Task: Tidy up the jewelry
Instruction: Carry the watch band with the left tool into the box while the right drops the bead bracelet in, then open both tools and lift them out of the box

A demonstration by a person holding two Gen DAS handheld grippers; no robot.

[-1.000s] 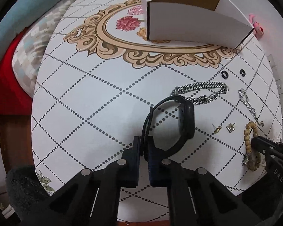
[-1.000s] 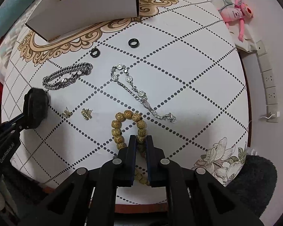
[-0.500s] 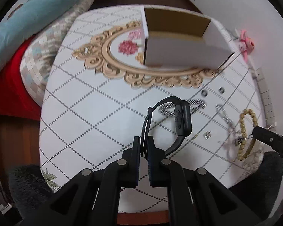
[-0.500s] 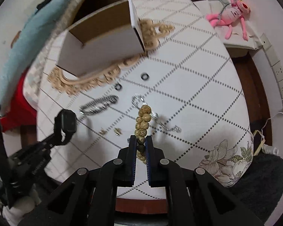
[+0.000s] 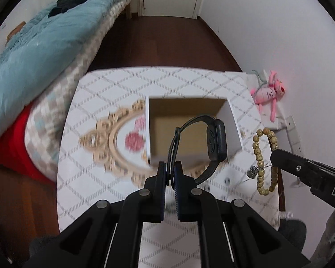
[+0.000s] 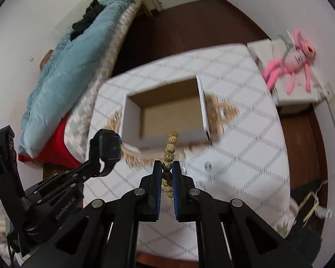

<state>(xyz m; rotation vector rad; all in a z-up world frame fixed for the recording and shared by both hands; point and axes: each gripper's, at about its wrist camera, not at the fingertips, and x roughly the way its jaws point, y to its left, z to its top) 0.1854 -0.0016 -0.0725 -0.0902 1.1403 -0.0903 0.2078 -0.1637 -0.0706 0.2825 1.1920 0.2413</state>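
Left tongs (image 5: 170, 167): pinching the black smartwatch (image 5: 215, 139) by its strap, frame centre, over the open white cardboard box (image 5: 231, 122).
Right tongs (image 6: 167, 169): pinching the tan wooden bead bracelet (image 6: 170, 144), lower centre, above the diamond-patterned counter (image 6: 245, 138).

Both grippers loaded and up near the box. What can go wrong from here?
1. The left gripper pinches only the thin strap of the black watch; its heavy body hangs to one side and may swing or slip.
2. The bead bracelet dangles loose from the right gripper and could catch the white box wall.
3. Both grippers sit close together, so they might collide.
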